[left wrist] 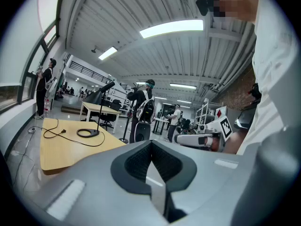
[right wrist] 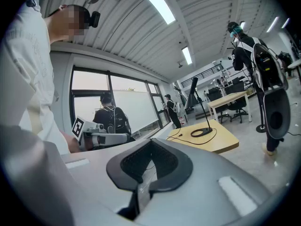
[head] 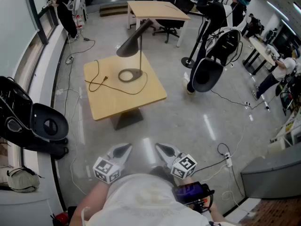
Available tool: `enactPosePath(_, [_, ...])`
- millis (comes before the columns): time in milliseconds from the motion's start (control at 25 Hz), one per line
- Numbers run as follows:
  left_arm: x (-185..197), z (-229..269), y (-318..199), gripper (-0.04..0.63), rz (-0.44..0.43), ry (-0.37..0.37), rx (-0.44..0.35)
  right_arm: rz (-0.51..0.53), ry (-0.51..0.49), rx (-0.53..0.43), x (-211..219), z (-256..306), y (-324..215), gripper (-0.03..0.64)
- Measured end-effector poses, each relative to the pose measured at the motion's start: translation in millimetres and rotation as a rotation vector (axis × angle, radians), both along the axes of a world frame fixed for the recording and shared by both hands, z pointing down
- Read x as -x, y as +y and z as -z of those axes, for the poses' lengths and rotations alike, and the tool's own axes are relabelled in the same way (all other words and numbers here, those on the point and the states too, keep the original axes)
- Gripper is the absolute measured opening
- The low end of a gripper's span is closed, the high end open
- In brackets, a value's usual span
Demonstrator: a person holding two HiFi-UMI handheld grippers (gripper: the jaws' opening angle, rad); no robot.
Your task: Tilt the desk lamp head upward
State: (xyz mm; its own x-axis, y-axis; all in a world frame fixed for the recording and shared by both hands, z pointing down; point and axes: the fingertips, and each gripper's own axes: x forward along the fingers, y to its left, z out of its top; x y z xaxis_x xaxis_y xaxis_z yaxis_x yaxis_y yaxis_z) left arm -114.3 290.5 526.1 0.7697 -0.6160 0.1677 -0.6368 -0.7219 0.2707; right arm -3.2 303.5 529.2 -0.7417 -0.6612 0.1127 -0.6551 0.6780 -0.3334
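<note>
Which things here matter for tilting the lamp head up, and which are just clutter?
Job: desk lamp head, ring base, wooden table, left gripper, right gripper (both shut, empty).
Lying about: black chair, far table, beige bag.

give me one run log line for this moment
stage: not started | lamp: on table, head angled down, untouched | left tongs: shut, empty | right tongs: shut, empty

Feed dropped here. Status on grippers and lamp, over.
Left hand-held gripper shut, empty; right hand-held gripper same. Desk lamp untouched on table, head angled down. Only bare floor between.
</note>
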Motion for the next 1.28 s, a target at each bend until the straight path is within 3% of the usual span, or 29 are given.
enactPosePath(120, [-6.1,1.6,3.9,0.002,-0.001,0.008,0.0,-0.036,-0.04,-0.015,-8.3,5.6,2.8,0.014])
enactPosePath(880, [-12.6,-1.1,16.2,0.002,-0.026,0.013,0.01,-0.041,0.01,-0.028,-7.9,2.6,23.2,0.014])
enactPosePath(1280, [-23.2,-1.1,5.0,0.002,-0.018,0.003,0.01,-0.036,0.007,-0.013,-17.1,3.1,8.6,0.014])
